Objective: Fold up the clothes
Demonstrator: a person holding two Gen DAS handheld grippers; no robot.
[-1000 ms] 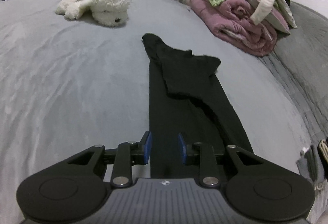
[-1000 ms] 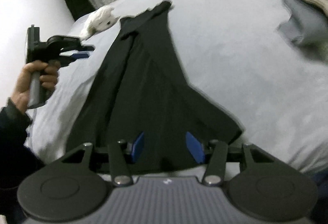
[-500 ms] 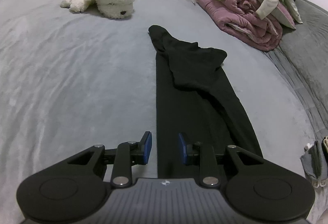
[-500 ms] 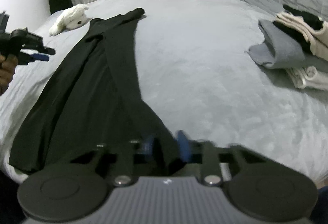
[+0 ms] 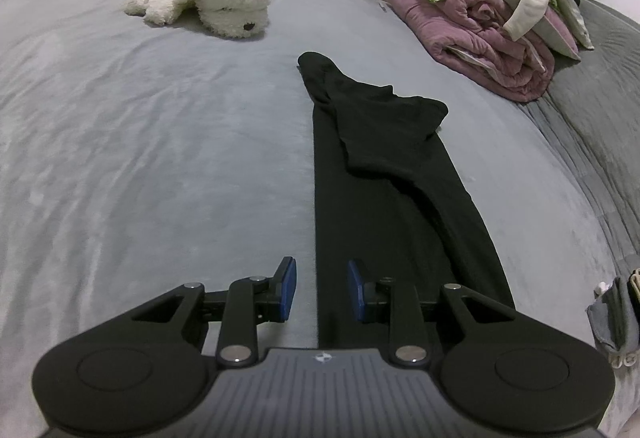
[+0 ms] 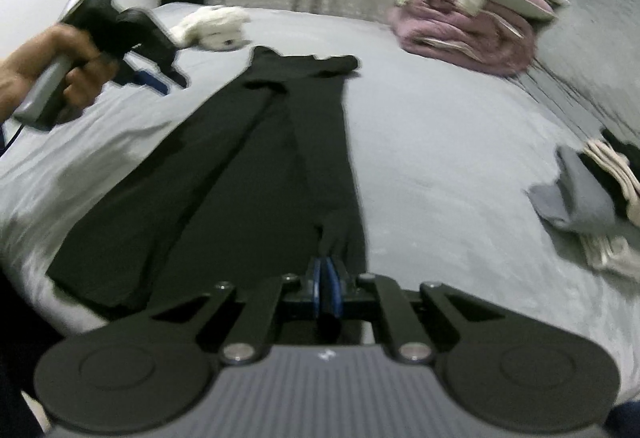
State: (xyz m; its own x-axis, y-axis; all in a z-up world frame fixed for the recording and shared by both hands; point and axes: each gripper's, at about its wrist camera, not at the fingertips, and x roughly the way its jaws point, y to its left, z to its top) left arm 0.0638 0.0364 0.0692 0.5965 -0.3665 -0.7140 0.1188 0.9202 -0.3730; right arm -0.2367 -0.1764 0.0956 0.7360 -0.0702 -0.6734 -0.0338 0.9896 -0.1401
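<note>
On the gray bed [image 5: 160,157], my right tongs [image 6: 327,280] pinch the black garment [image 6: 280,141] by its near edge to fold it, while my left tongs [image 5: 322,290] hover spread, empty.

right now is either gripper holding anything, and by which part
The right gripper is shut on the black garment, pinching its near edge on the right side. The left gripper is open and holds nothing.
</note>
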